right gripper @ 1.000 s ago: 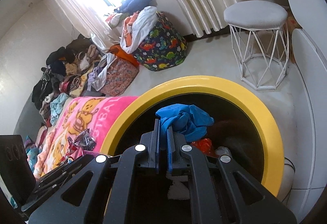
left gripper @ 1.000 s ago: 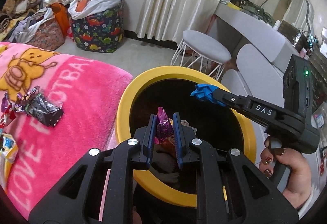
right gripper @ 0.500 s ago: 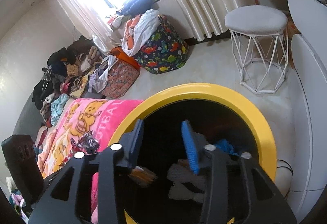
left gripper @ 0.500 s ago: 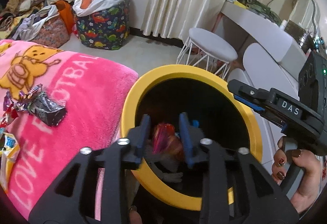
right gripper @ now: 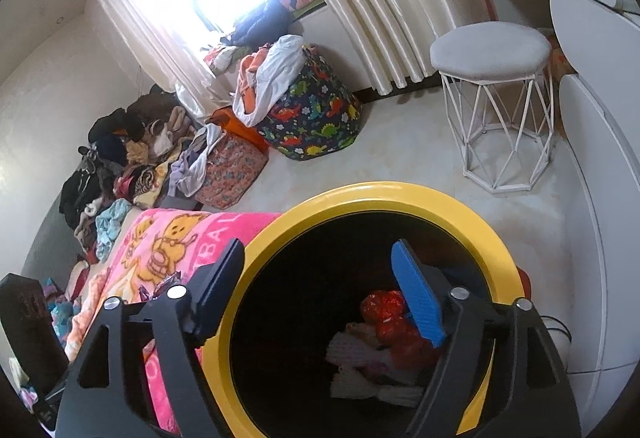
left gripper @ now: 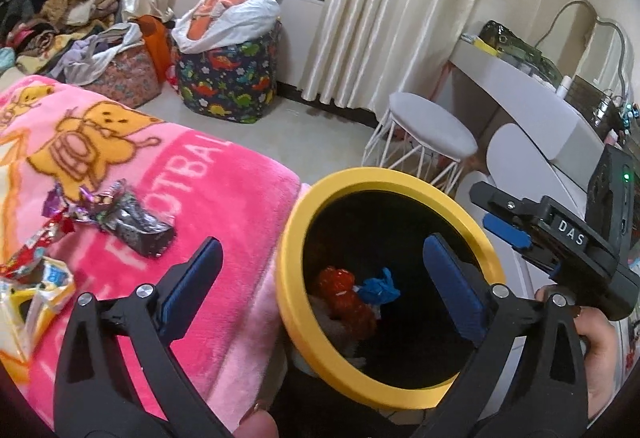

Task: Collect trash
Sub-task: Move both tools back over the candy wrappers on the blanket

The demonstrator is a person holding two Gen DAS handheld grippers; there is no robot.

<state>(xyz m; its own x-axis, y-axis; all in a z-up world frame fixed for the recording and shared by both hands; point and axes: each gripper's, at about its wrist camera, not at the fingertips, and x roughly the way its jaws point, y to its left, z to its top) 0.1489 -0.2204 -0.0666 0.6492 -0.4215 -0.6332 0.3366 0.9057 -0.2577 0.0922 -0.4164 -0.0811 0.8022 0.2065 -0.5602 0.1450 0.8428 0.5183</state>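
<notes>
A black bin with a yellow rim (left gripper: 360, 176) stands beside the bed; it also shows in the right wrist view (right gripper: 360, 194). Inside lie a red wrapper (left gripper: 344, 298), a crumpled blue wrapper (left gripper: 380, 290) and white tissue (right gripper: 360, 362). My left gripper (left gripper: 320, 286) is open and empty above the bin's left rim. My right gripper (right gripper: 316, 286) is open and empty over the bin mouth; it shows from the side in the left wrist view (left gripper: 516, 226). A dark foil wrapper (left gripper: 136, 226) and more wrappers (left gripper: 36, 274) lie on the pink blanket (left gripper: 200, 174).
A white stool (left gripper: 428, 126) stands behind the bin, a white desk (left gripper: 532, 98) to the right. A dinosaur-print bag (left gripper: 228, 78) and piles of clothes (left gripper: 60, 26) sit on the floor by the curtains.
Both grippers opened and dropped what they held into the bin: the left a purple-red wrapper, the right the blue wrapper. Both have pulled back and up.
</notes>
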